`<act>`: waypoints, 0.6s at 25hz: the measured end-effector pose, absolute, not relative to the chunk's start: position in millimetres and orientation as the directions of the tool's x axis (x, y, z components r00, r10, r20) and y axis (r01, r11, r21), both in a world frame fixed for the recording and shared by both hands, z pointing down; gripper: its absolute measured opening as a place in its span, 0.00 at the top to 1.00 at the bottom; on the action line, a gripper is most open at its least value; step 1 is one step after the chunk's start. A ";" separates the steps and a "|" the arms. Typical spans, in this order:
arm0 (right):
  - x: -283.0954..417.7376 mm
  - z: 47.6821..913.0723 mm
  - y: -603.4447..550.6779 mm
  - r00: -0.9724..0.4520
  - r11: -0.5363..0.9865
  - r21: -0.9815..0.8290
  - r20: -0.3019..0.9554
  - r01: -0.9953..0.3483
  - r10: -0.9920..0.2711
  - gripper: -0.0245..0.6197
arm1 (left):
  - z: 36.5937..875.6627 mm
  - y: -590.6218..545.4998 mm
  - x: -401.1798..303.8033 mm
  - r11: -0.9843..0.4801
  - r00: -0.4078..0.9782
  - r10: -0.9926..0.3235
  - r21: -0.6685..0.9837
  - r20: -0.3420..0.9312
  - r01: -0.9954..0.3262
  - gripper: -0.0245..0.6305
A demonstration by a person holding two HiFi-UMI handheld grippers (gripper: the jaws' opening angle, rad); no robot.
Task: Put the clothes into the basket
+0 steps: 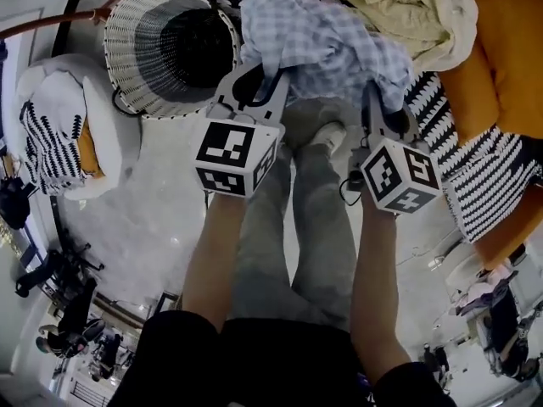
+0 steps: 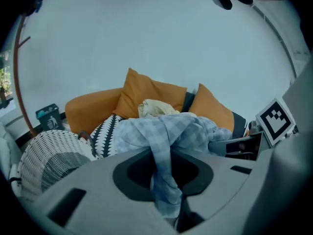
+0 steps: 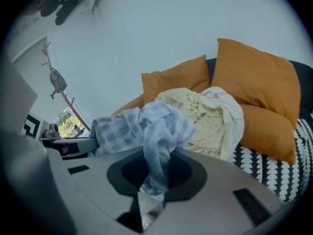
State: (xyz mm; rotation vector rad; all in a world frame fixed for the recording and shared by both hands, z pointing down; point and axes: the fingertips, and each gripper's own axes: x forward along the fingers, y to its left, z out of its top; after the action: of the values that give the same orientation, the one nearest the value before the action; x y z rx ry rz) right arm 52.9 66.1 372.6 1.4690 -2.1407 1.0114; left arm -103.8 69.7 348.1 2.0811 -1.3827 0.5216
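Both claws are clenched on the same garment. The left gripper (image 1: 254,79) pinches a fold of the checked shirt (image 1: 314,41), and the right gripper (image 1: 379,104) pinches another fold of it further right. Each gripper view shows blue-white cloth running down between the closed jaws. The shirt hangs bunched between them, over the near edge of the orange sofa (image 1: 501,66). It is right of the basket (image 1: 127,49) and not over it yet.

Risks as I judge them:
- Both grips hold thin twisted folds, so a quick swing left could pull one fold out and leave the shirt hanging from one claw.
- The far side of the shirt lies close to the cream garment (image 1: 407,7). I can't tell whether they overlap. If they do, the cream piece could drag off the sofa.
- Loose cloth hanging low could catch the basket rim. The basket looks light, so it might tip or slide.
- Letting go too early would leave the shirt draped over the rim or on the floor.

Room: pale floor (image 1: 161,219) lies open between sofa and basket. The person's shoe (image 1: 329,136) is right below the grippers. A white seat (image 1: 106,155) sits just near-left of the basket, and a patterned throw (image 1: 484,185) edges the sofa on the right. The basket mouth looks wide and open from above.
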 end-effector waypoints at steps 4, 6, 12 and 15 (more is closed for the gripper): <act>-8.0 357.7 69.4 -0.491 0.304 -0.389 0.612 -0.869 -0.620 0.85 | 329.6 92.6 -162.1 -0.187 0.289 -0.735 0.227 0.613 -0.956 0.85; -42.0 351.8 69.1 -0.548 0.364 -0.410 0.594 -0.836 -0.589 0.85 | 320.0 102.0 -193.5 -0.118 0.226 -0.761 0.213 0.608 -0.970 0.85; -145.3 343.2 78.3 -0.666 0.498 -0.445 0.557 -0.744 -0.497 0.85 | 301.1 128.2 -289.0 0.026 0.093 -0.804 0.190 0.588 -0.981 0.85; -191.5 342.0 83.6 -0.712 0.562 -0.451 0.548 -0.694 -0.439 0.85 | 294.2 141.9 -328.7 0.097 0.017 -0.813 0.165 0.582 -0.981 0.86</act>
State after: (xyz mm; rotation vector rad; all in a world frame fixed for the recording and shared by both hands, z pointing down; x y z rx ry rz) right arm -191.5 83.6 342.0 0.9223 -2.4242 0.9380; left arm -328.7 141.9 294.2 1.7550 -1.8344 0.3996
